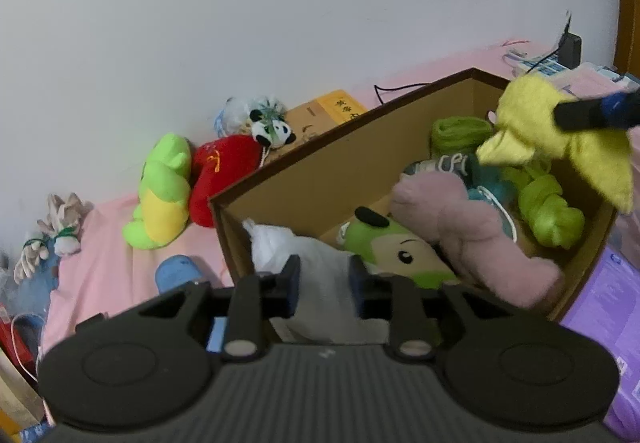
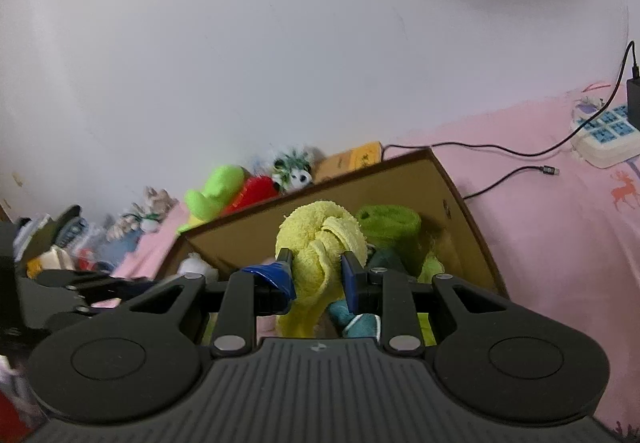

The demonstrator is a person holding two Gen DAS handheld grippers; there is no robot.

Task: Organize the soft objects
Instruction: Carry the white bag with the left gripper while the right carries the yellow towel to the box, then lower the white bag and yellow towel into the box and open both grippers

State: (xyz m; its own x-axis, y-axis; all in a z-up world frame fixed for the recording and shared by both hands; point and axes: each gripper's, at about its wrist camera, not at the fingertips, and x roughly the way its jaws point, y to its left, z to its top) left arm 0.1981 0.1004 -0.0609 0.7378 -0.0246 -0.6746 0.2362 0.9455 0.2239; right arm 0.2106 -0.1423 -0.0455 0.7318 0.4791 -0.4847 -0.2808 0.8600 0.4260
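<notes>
An open cardboard box (image 1: 340,131) stands on the pink sheet. Inside lie a pink plush (image 1: 480,235), a green plush with a face (image 1: 392,247), a knotted green towel (image 1: 548,207) and a rolled green towel (image 1: 460,131). My left gripper (image 1: 324,279) hovers at the box's near corner, open, with a white soft cloth (image 1: 280,243) lying loose between its fingers. My right gripper (image 2: 318,269) is shut on a yellow towel (image 2: 320,239), which hangs over the box (image 2: 460,211). In the left wrist view that yellow towel (image 1: 532,123) shows above the box's right side.
Against the wall left of the box lie a green-yellow plush (image 1: 160,195), a red plush (image 1: 224,171) and a small panda (image 1: 272,127). A blue item (image 1: 176,273) lies near the box corner. A power strip (image 2: 604,139) with cables sits at right, a purple packet (image 1: 608,307) beside the box.
</notes>
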